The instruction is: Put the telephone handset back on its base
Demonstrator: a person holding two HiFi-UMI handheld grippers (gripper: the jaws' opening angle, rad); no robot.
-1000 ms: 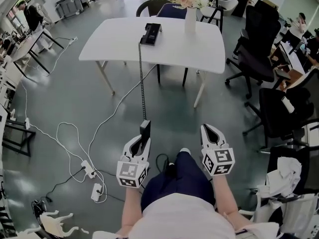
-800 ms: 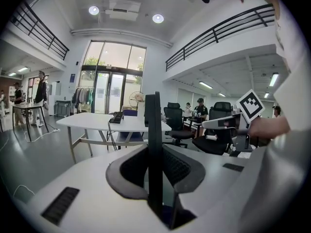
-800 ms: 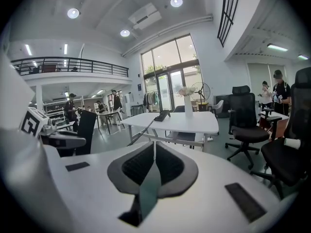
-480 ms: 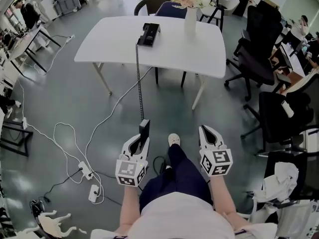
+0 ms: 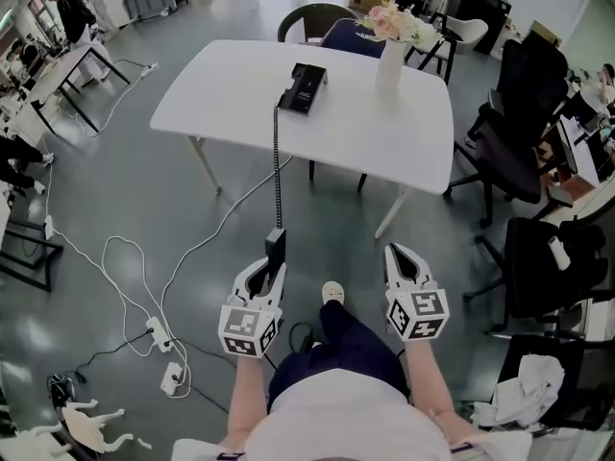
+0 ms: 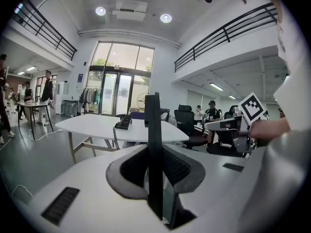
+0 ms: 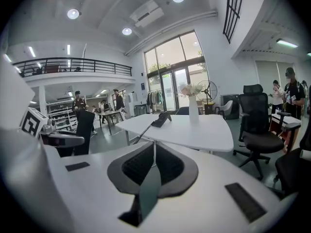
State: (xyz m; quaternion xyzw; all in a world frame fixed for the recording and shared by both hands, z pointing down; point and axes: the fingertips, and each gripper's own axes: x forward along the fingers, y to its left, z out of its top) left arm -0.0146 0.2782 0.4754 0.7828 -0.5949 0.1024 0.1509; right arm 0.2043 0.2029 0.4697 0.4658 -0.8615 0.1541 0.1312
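Handset (image 5: 277, 245): held off the table, clamped in the left gripper (image 5: 266, 275) in front of the person and well apart from the base (image 5: 303, 87). In the left gripper view the pads press on both flat faces of the handset (image 6: 153, 149), with its narrow edge toward the camera. The right gripper (image 5: 402, 255) carries nothing; its jaws are together with nothing between them.

Step in hand, as judged: carrying the handset to the table (image 5: 384, 133); the seating itself is not yet begun.

Recommendations:
- Keep the left clamp firm. The grip sits at the lower end, so the free length could swing.
- The coiled cord (image 5: 279, 176) runs nearly straight from the handset to the base. Close in along its line so that it slackens without dragging the base.
- Mind the loose cables (image 5: 125, 277) on the floor to the left.
- Keep wide of the vase (image 5: 389, 60), which stands to the right of the base.
- Before lowering, turn the handset to lie parallel with the base's long side, then set it down flat.

Orientation: the long axis runs up and forward out of the jaws, with the free end toward the table and the cord leaving from that end. The exact tilt cannot be fixed.
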